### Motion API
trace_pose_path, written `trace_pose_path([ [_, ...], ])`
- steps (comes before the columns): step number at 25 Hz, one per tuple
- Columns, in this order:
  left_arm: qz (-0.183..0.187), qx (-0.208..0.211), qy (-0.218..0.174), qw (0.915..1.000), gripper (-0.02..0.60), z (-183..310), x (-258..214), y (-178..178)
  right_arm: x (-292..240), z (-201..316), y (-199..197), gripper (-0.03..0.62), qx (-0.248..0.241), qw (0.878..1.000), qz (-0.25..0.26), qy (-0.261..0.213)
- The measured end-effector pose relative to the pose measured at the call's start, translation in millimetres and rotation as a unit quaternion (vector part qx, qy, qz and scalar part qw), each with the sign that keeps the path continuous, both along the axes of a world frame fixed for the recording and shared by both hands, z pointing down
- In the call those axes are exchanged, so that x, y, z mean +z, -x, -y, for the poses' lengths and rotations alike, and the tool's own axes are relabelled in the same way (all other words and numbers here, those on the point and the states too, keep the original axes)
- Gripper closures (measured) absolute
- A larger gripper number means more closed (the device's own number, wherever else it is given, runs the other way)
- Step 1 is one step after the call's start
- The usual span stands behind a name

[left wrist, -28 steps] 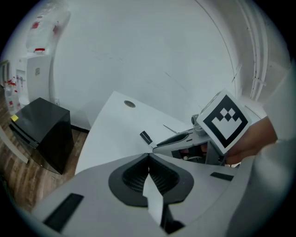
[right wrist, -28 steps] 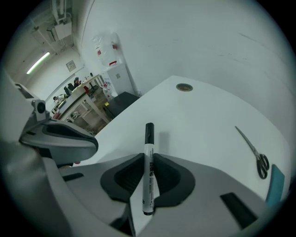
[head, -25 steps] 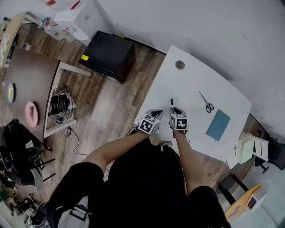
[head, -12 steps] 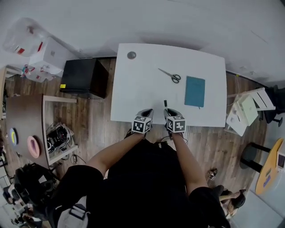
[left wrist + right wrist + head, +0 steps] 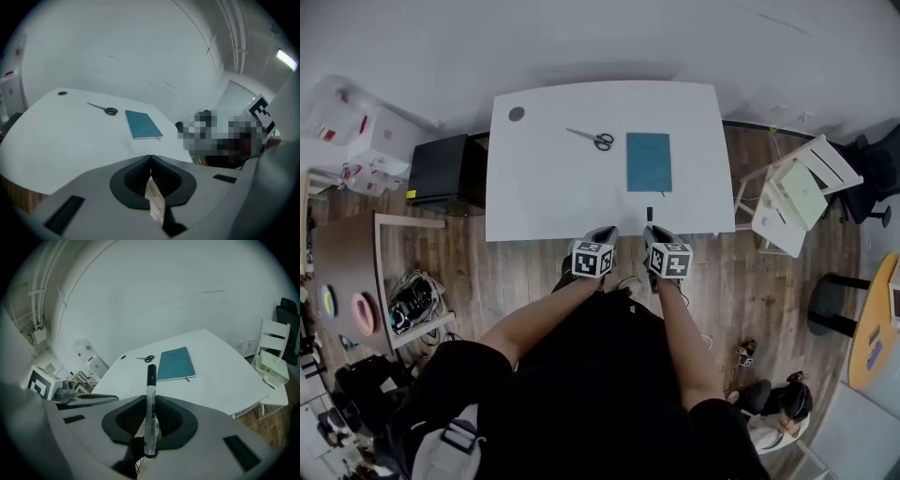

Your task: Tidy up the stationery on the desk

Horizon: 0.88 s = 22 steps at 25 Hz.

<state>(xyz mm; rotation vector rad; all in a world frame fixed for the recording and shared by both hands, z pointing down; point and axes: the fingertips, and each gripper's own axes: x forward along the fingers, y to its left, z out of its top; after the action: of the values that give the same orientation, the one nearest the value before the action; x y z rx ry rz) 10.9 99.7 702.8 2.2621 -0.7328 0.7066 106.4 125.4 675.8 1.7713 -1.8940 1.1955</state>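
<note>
A white desk (image 5: 544, 187) lies straight ahead of me. On it are scissors (image 5: 591, 139) (image 5: 104, 109) (image 5: 146, 358) and, to their right, a teal notebook (image 5: 649, 161) (image 5: 142, 124) (image 5: 176, 363). My right gripper (image 5: 652, 232) (image 5: 151, 399) hovers at the desk's near edge, shut on a white marker with a black cap (image 5: 150, 401) that points forward; its cap (image 5: 650, 214) juts over the desk. My left gripper (image 5: 604, 232) (image 5: 150, 158) is beside it at the same edge, jaws shut with nothing held.
A round cable hole (image 5: 517, 113) sits in the desk's far left corner. A black cabinet (image 5: 441, 173) stands left of the desk and white boxes (image 5: 370, 141) beyond it. A white chair (image 5: 797, 192) stands at the desk's right, on wooden floor.
The view has swung round, so the desk now lies square in front instead of slanting off to the right. Both grippers came along side by side. The marker stays in the right jaws.
</note>
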Motion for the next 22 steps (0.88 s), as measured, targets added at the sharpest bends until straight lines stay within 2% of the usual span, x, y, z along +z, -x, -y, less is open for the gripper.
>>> trace_pose_path([
  [4,0.012,0.036,-0.013,0.9992,0.568,-17,-6,-33,-3,-23,-36,0.514,0.028,1.000,0.009,-0.005],
  [8,0.010,0.039,0.000,0.9992,0.568,-16,-4,-57,2,-26,-66,0.514,0.061,0.998,0.028,-0.003],
  [16,0.003,0.040,-0.001,0.9992,0.568,29,10,-114,12,14,-119,0.513,0.055,0.998,-0.011,0.013],
  [22,-0.007,0.038,0.015,0.9991,0.568,57,20,-139,22,65,-147,0.514,0.061,0.998,-0.008,0.031],
])
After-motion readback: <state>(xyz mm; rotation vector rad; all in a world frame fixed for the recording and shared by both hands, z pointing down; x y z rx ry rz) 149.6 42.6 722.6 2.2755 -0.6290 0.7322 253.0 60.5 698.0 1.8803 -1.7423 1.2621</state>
